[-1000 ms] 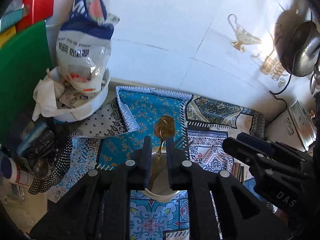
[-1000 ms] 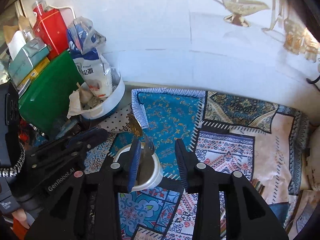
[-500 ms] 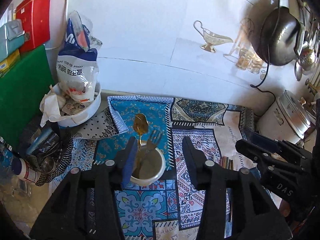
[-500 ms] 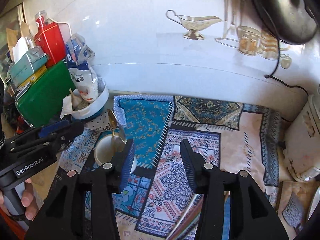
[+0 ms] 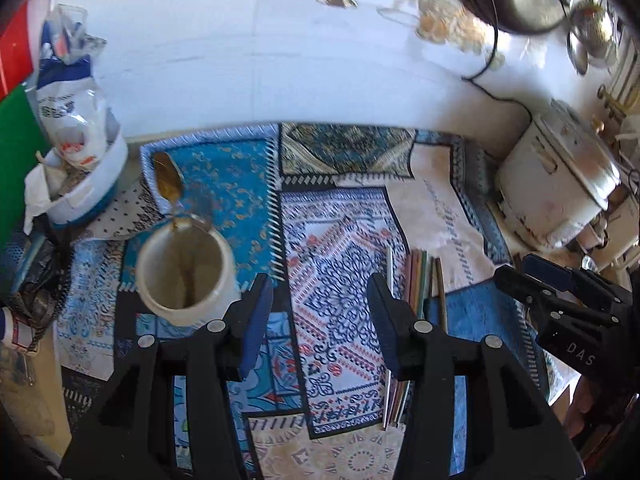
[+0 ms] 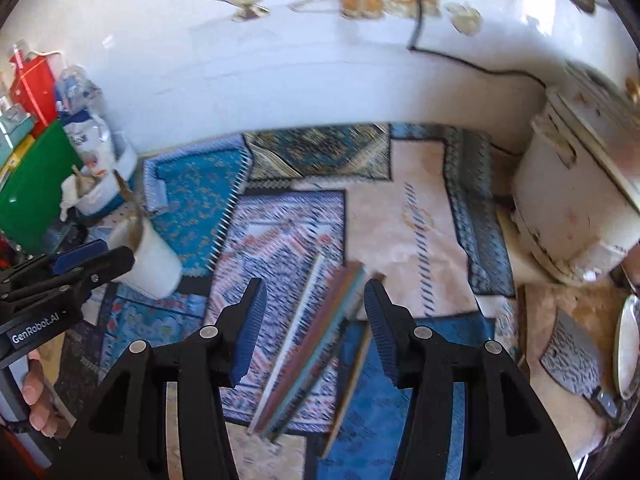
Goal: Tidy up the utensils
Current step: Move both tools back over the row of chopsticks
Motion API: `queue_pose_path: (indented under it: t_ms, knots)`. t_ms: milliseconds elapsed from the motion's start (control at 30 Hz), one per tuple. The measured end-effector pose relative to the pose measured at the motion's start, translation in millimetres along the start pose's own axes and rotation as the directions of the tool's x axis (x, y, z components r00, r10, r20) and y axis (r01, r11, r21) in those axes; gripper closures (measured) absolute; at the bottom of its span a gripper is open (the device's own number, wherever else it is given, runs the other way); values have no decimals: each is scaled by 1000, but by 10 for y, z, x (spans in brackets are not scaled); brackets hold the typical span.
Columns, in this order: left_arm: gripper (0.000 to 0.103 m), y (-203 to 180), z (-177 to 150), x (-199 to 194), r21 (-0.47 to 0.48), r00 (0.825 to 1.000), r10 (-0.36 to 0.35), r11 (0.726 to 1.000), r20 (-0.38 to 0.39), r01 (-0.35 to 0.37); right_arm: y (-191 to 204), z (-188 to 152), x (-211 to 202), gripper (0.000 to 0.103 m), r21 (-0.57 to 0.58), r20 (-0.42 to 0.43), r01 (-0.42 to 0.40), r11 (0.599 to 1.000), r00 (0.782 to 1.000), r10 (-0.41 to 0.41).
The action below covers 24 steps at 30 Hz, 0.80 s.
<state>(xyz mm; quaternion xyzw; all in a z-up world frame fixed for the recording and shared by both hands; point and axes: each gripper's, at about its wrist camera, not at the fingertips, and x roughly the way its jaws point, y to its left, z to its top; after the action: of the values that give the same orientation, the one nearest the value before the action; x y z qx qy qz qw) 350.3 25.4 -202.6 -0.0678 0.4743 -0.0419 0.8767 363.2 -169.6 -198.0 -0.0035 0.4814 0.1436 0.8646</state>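
A white cup (image 5: 184,276) stands on the patterned cloth (image 5: 340,248) at the left, with a gold spoon (image 5: 168,184) standing in it. It also shows in the right wrist view (image 6: 154,258). Several coloured chopsticks (image 5: 416,280) lie in a bunch on the cloth. My left gripper (image 5: 320,316) is open and empty above the cloth, right of the cup. My right gripper (image 6: 314,316) is open and empty over the chopsticks (image 6: 316,332). The right gripper also shows at the left wrist view's right edge (image 5: 560,296).
A white bowl (image 5: 92,188) holding a blue and white bag stands at the back left beside a green board (image 5: 16,152). A white rice cooker (image 5: 556,184) stands at the right. A cleaver (image 6: 576,356) lies at the far right. A tiled wall is behind.
My left gripper has opened, let go of the spoon in the cup, and moved right. My right gripper has moved right, away from the cup, over the chopsticks.
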Motion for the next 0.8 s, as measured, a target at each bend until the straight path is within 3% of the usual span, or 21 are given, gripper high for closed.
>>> queue_pose_path:
  t_ms: [167, 500, 567, 633, 800]
  knots:
    - [55, -200, -122, 303, 27, 996, -6, 1000, -85, 8, -322, -220, 288, 56, 28, -107, 46, 999, 993, -43]
    - [55, -382, -335, 857, 71, 975, 12, 997, -221, 4, -611, -506, 923, 56, 123, -281, -8, 992, 959, 43]
    - [55, -402, -360, 950, 78, 970, 11, 997, -242, 8, -623, -506, 1006, 61, 142, -296, -24, 990, 953, 66]
    - [55, -406, -371, 1029, 73, 965, 0, 997, -262, 20, -605, -501, 1079, 72, 133, -315, -26, 991, 947, 67]
    - [57, -458, -380, 1209, 80, 955, -22, 996, -294, 47, -527, -475, 1170, 81, 85, -328, -26, 996, 943, 53]
